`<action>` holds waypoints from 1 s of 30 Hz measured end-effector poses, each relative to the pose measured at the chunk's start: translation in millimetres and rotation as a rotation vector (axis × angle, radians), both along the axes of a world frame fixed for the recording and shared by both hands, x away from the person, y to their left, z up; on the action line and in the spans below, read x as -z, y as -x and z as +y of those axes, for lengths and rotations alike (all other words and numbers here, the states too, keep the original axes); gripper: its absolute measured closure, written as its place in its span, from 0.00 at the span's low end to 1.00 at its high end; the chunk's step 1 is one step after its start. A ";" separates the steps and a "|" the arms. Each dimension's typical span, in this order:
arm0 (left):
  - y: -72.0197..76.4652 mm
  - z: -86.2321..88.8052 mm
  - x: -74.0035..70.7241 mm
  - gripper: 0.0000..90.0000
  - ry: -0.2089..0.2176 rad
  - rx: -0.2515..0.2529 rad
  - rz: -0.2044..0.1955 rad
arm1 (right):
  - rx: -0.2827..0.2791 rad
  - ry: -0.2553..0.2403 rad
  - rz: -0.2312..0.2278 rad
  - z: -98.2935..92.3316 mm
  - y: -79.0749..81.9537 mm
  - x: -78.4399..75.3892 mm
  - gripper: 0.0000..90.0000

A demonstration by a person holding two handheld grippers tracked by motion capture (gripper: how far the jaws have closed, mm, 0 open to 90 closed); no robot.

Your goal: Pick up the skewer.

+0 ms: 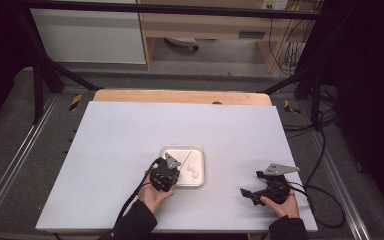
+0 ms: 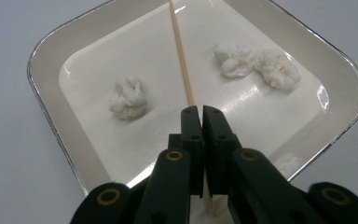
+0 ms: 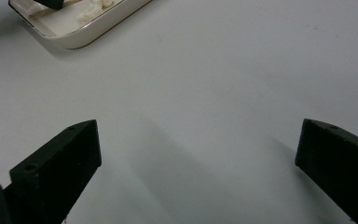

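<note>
A person's two hands come in from the near edge of a white counter (image 1: pixel 130 140), each holding a black two-fingered gripper. The right gripper (image 1: pixel 254 194) rests on the counter near the right corner, well apart from anything; its fingers (image 3: pixel 65 158) are spread wide with nothing between them, and in the right gripper view their tips are cut off at the frame's lower corners. The left gripper (image 1: pixel 164 176) sits at the near left edge of a shallow cream tray (image 1: pixel 200 172) close to the middle of the counter. Its fingers (image 2: pixel 192 126) are clenched on a thin wooden skewer (image 2: pixel 182 51), which runs from between them across the tray floor toward the far rim; the near end of the skewer is partly hidden behind the fingers. Three small white lumps (image 2: pixel 129 97) lie in the tray, one left of the skewer and two touching each other on its right. What the lumps are made of is hard to make out.
</note>
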State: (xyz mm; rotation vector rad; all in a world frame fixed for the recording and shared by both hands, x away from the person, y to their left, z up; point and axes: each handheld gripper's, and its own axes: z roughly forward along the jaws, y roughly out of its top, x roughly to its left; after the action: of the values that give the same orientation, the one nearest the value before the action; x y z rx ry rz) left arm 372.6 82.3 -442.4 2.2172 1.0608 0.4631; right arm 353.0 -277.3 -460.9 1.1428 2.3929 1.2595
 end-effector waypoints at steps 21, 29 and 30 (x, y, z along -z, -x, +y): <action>1.6 15.4 -3.2 0.99 0.116 0.001 -0.037 | -0.002 -0.003 0.001 0.1 0.0 -0.1 0.01; 5.3 20.4 -10.8 0.99 0.135 0.017 -0.060 | -0.003 -0.001 0.002 1.4 0.4 -0.5 0.01; 6.4 21.9 -13.4 0.99 0.129 0.026 -0.067 | -0.006 -0.003 -0.002 1.9 0.2 -0.5 0.01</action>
State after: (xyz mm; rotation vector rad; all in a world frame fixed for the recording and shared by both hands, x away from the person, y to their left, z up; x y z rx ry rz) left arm 366.2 104.2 -429.0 2.0856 0.9978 0.4419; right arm 352.8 -275.4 -460.5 1.1347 2.3958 1.2660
